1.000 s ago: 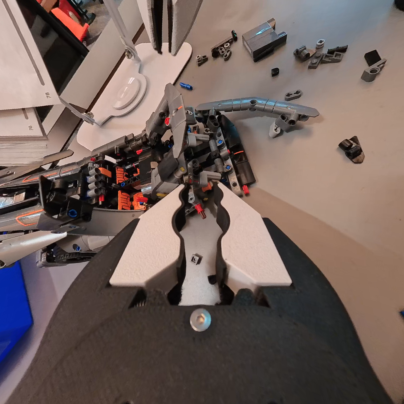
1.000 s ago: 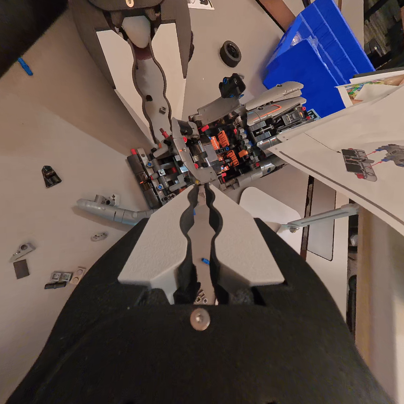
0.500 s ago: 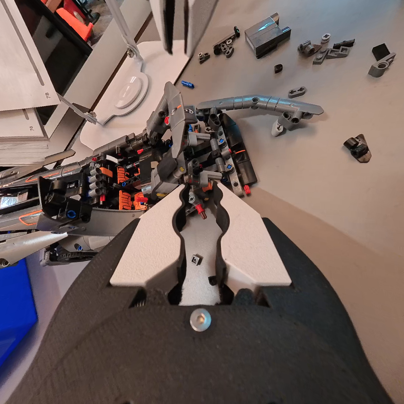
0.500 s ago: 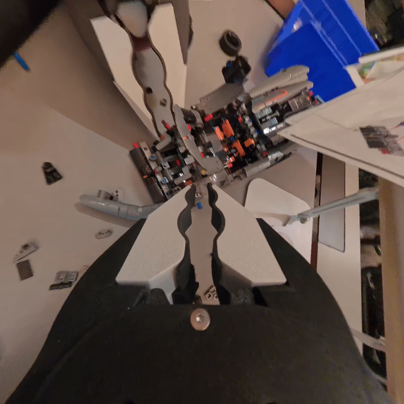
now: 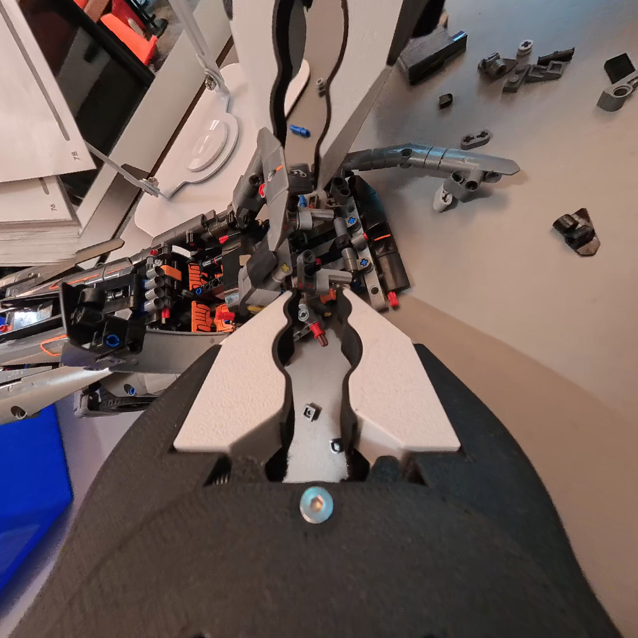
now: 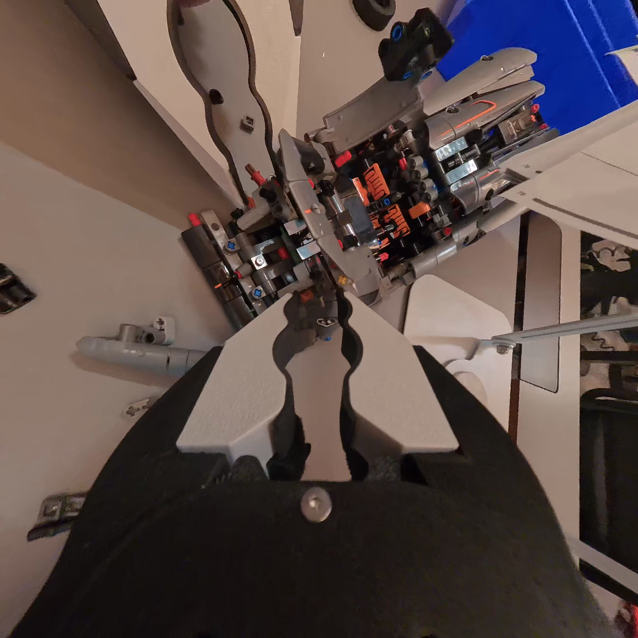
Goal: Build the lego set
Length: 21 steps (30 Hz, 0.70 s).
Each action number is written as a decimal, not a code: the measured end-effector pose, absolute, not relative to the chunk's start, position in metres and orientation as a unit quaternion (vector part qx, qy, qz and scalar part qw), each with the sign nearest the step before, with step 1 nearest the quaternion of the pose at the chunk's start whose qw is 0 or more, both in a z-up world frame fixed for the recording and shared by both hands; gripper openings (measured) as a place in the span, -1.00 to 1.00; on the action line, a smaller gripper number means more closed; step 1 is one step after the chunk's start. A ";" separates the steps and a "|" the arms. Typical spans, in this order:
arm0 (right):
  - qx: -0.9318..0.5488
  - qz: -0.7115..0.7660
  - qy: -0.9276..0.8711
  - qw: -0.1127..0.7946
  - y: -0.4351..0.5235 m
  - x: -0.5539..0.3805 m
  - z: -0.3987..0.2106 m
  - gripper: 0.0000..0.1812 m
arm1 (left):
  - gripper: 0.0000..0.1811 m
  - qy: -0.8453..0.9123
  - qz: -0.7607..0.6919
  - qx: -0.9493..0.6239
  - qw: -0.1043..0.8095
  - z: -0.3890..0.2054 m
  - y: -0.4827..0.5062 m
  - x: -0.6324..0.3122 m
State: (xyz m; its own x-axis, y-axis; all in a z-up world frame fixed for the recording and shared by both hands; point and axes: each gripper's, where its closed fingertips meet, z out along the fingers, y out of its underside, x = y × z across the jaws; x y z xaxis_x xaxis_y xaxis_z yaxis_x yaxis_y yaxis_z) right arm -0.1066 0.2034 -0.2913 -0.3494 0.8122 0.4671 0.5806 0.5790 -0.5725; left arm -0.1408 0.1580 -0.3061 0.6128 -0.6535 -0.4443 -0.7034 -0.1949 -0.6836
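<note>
Pale grey tabletop point(image 5: 518, 310) carries the work, with loose dark parts scattered toward 1 o'clock in the left wrist view and a blue bin point(image 6: 552, 51) at 1 o'clock in the right wrist view. We locate the lego model point(image 5: 276, 248), a grey, black and orange vehicle chassis, at centre frame in both views, lying on the table between the two tools.

We read the left gripper point(image 5: 316, 297) as parted, its tips set against the near end of the model around a short grey link carrying a red pin point(image 5: 319, 333). Whether the tips actually press that link, we cannot tell. The right gripper point(image 6: 319, 297) stands at the opposite end, tips close together around a dark grey piece point(image 6: 307, 321). It looks clamped, but the contact is shadowed.

We judge the following hazards:

- Opposed push from both ends could buckle the raised grey panel point(image 5: 272, 193) running from 12 to 6 o'clock across the chassis, or pop it off its pins.
- An off-axis push at the right tips could jam the connectors instead of seating them.
- A slip at the left tips could knock the red pin loose.
- A sweep toward 2 o'clock could strike the curved grey arch piece point(image 5: 431, 160) lying beside the model.
- The instruction booklet point(image 5: 31, 145) at 10 o'clock overhangs the rear of the model and could snag it when lifted.
</note>
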 end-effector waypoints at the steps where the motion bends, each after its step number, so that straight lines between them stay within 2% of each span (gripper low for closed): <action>1: -0.431 0.151 -0.806 0.378 0.204 -0.108 -0.292 -0.81 | -0.80 0.438 0.028 -0.773 0.457 -0.306 0.158 -0.141; 11: -0.417 0.121 -0.803 0.408 0.205 -0.115 -0.295 -0.95 | -0.81 0.442 0.049 -0.770 0.458 -0.307 0.161 -0.143; 21: -0.407 0.116 -0.814 0.398 0.201 -0.111 -0.294 -0.96 | -0.82 0.452 0.041 -0.767 0.453 -0.307 0.157 -0.140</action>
State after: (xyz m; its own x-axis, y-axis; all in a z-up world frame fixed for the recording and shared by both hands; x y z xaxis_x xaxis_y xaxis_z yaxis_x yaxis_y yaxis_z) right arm -0.1114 0.2005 -0.2943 -0.3527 0.7548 0.5531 0.5698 0.6421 -0.5129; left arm -0.1403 0.1569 -0.3067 0.5873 -0.6574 -0.4721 -0.7310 -0.1805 -0.6581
